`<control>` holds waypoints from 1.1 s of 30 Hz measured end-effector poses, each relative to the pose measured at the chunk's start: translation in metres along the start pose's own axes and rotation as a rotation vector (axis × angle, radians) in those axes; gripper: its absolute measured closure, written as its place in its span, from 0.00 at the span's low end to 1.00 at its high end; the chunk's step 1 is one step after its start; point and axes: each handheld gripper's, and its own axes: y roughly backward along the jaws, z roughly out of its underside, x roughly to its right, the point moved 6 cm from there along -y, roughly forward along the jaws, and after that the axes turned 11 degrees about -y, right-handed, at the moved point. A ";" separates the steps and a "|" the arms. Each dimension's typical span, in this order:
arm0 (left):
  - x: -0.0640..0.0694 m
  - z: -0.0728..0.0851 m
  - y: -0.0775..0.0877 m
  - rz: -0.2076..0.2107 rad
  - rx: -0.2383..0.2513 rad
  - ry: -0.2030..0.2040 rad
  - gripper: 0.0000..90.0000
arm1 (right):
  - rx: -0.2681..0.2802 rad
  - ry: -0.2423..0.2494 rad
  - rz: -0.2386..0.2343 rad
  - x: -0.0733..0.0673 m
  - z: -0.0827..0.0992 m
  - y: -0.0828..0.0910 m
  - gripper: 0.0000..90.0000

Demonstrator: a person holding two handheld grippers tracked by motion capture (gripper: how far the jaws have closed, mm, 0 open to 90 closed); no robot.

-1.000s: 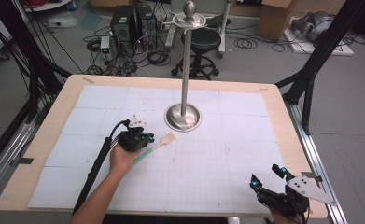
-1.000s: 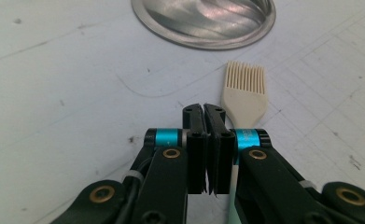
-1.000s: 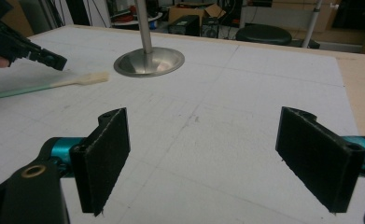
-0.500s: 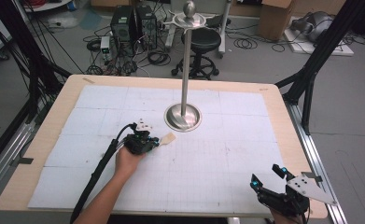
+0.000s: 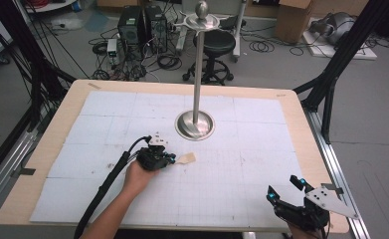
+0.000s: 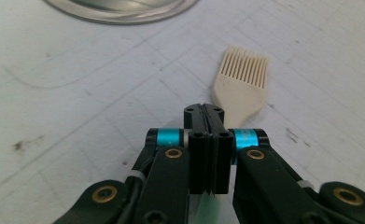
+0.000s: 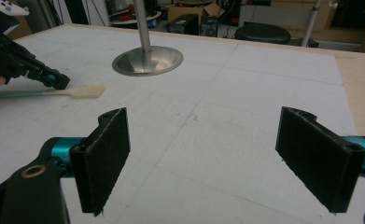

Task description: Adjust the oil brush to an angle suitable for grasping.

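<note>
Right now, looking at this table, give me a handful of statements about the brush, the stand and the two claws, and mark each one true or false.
1. The left claw is shut on the brush. True.
2. The brush's pale bristle head points toward the base of the metal stand. True.
3. The right claw is clamped on the brush handle. False: its jaws stand wide apart with nothing between them, near the table's front right corner.
4. The brush hangs from the top of the stand. False: it lies low on the white mat, beside the stand's round base.
5. The stand is tipped over. False: its pole stands upright on the base.
</note>
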 end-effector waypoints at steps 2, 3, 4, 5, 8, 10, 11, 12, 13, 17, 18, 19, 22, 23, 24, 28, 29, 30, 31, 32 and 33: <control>0.005 0.000 0.001 0.009 -0.003 -0.013 0.98 | 0.002 0.001 -0.001 0.000 0.000 0.000 0.18; 0.006 0.000 0.001 0.015 -0.004 -0.016 0.98 | 0.000 -0.002 -0.001 -0.001 0.000 0.000 0.18; 0.008 0.000 0.001 0.023 -0.006 -0.019 0.98 | -0.001 -0.005 -0.001 -0.001 0.000 0.000 0.18; 0.010 0.000 0.001 0.031 -0.007 -0.024 0.98 | 0.000 -0.002 -0.001 -0.001 0.000 0.000 0.18; 0.016 -0.001 0.002 0.048 -0.012 -0.039 0.98 | 0.001 0.001 -0.001 -0.001 0.000 0.000 0.18; 0.020 -0.001 0.002 0.055 -0.010 -0.047 0.98 | 0.001 0.001 -0.001 -0.001 0.000 0.000 0.18; 0.020 -0.001 0.002 0.055 -0.010 -0.047 0.98 | 0.001 0.001 -0.001 -0.001 0.000 0.000 0.18; 0.024 -0.001 0.003 0.066 -0.013 -0.054 0.98 | 0.000 0.001 -0.001 -0.001 0.000 0.000 0.18; 0.024 -0.001 0.003 0.066 -0.013 -0.054 0.98 | 0.000 0.001 -0.001 -0.001 0.000 0.000 0.18; 0.033 -0.002 0.004 0.086 -0.009 -0.071 0.98 | 0.001 0.000 -0.002 -0.001 0.000 0.000 0.18; 0.037 -0.004 0.006 0.095 0.001 -0.070 0.99 | 0.001 -0.001 -0.001 -0.002 0.000 -0.001 0.18; 0.037 -0.004 0.006 0.095 0.001 -0.070 0.99 | 0.001 -0.001 -0.001 -0.002 0.000 -0.001 0.18; 0.045 -0.004 0.006 0.114 0.023 -0.069 0.99 | -0.001 0.000 -0.002 -0.002 0.000 -0.001 0.18; 0.045 -0.004 0.006 0.114 0.023 -0.069 0.99 | -0.001 0.000 -0.002 -0.002 0.000 -0.001 0.18; 0.047 -0.005 0.007 0.111 0.025 -0.077 0.98 | -0.001 0.001 -0.001 -0.002 0.000 -0.001 0.18; 0.049 -0.013 0.019 0.088 0.103 -0.063 0.99 | -0.001 -0.001 0.000 -0.001 0.000 0.000 0.18; 0.049 -0.013 0.019 0.088 0.103 -0.063 0.99 | -0.001 -0.001 0.000 -0.001 0.000 0.000 0.18; 0.049 -0.016 0.028 0.076 0.142 -0.054 0.99 | -0.002 -0.006 -0.001 -0.002 0.001 0.000 0.18; 0.049 -0.015 0.033 0.069 0.154 -0.048 0.99 | -0.003 -0.004 -0.002 -0.002 0.001 0.000 0.18; 0.048 -0.013 0.037 0.062 0.156 -0.047 0.99 | -0.001 -0.002 -0.002 -0.001 0.001 0.000 0.18; 0.048 -0.010 0.042 0.054 0.161 -0.047 0.99 | 0.000 -0.002 -0.002 -0.002 0.001 0.000 0.18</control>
